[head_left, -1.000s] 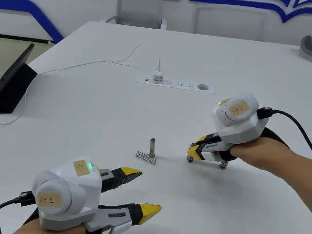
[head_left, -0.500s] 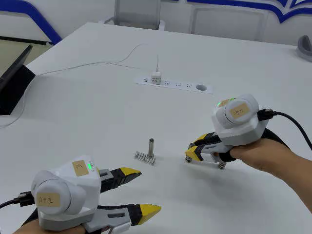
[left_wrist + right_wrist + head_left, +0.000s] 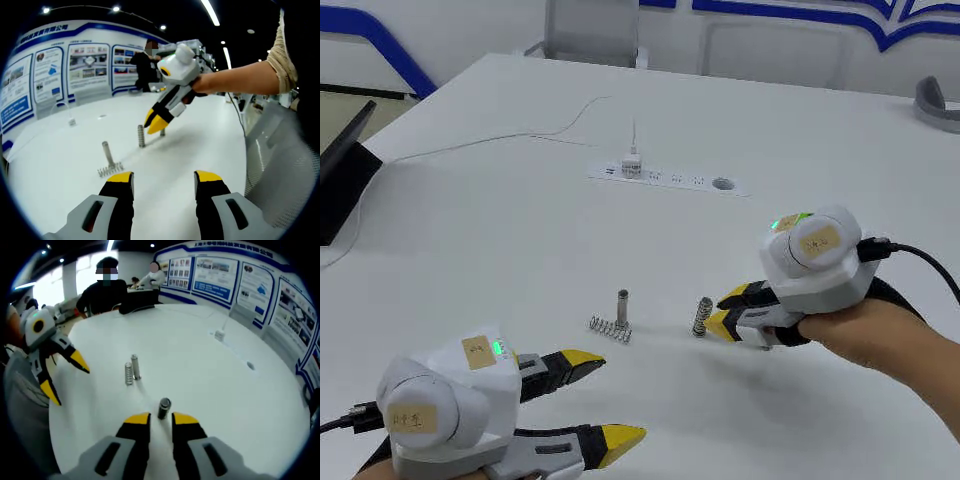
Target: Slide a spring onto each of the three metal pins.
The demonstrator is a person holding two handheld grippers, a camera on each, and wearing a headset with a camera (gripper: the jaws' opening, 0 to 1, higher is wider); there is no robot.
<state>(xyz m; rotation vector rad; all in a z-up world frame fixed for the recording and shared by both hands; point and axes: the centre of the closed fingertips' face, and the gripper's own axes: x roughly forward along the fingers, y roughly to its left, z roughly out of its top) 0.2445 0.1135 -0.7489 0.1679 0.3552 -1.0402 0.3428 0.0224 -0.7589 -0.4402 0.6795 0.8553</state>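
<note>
Roughly mid-worktop stands a bare pin, a short grey metal post, upright. A loose spring, a small silvery coil, lies on its side touching the foot of this post, on its near-left. To the right, well apart, a second pin stands upright with a coil wound up its whole length.

The right gripper comes in low from the right, held level in a hand, its yellow-tipped jaws a little apart. The coil-clad pin sits just ahead of the gap between them; I cannot tell whether they touch it. The left gripper hovers near left, pointing right, with its jaws spread wide and holding nothing.

Each gripper carries tan stickers with handwriting too small to read. A white power strip lies farther off. In the right gripper view, wall posters carry blue print that is unreadable.
</note>
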